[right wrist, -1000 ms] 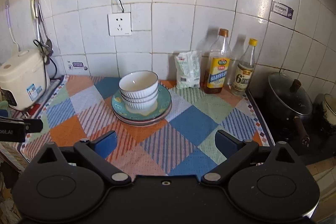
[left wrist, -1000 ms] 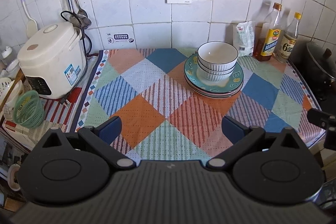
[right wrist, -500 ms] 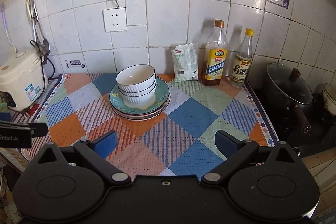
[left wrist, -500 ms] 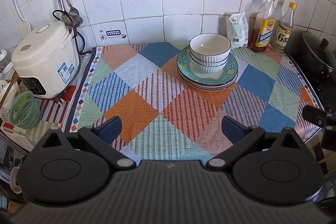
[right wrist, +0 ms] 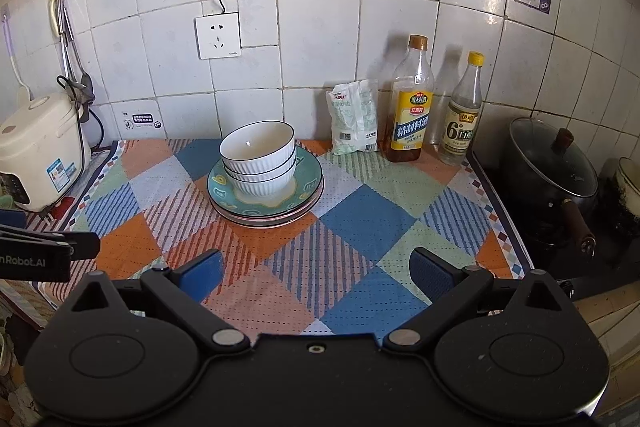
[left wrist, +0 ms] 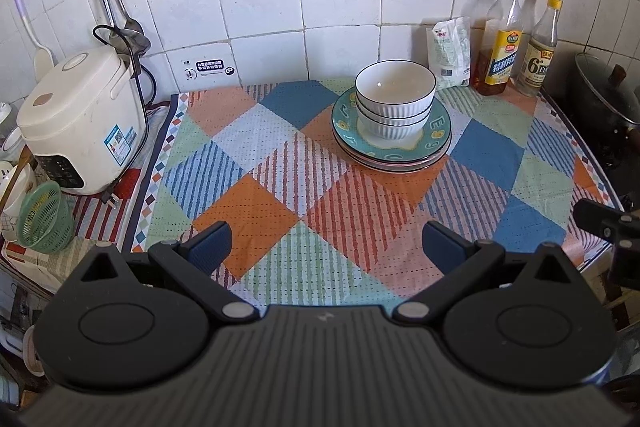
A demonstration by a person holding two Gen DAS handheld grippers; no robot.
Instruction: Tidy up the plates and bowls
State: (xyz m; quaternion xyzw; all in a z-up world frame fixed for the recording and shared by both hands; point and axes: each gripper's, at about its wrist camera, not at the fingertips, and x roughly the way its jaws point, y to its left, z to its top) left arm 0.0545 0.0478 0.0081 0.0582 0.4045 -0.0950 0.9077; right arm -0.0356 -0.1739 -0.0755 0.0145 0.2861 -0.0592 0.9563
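Both grippers spread wide and empty, left gripper (left wrist: 324,241), right gripper (right wrist: 316,271), stacked bowls (left wrist: 395,99) on plates (left wrist: 434,147) well ahead, upright, mouths up

Both wrist views overlook the patchwork tablecloth (left wrist: 320,195).

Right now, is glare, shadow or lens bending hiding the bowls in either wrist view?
Left wrist: stacked bowls sharp and evenly lit; tile lines bow with the fisheye. Right wrist: sun glare on the wall tiles, bottles cast shadows there, the pot sits dark; the bowls stay clear.
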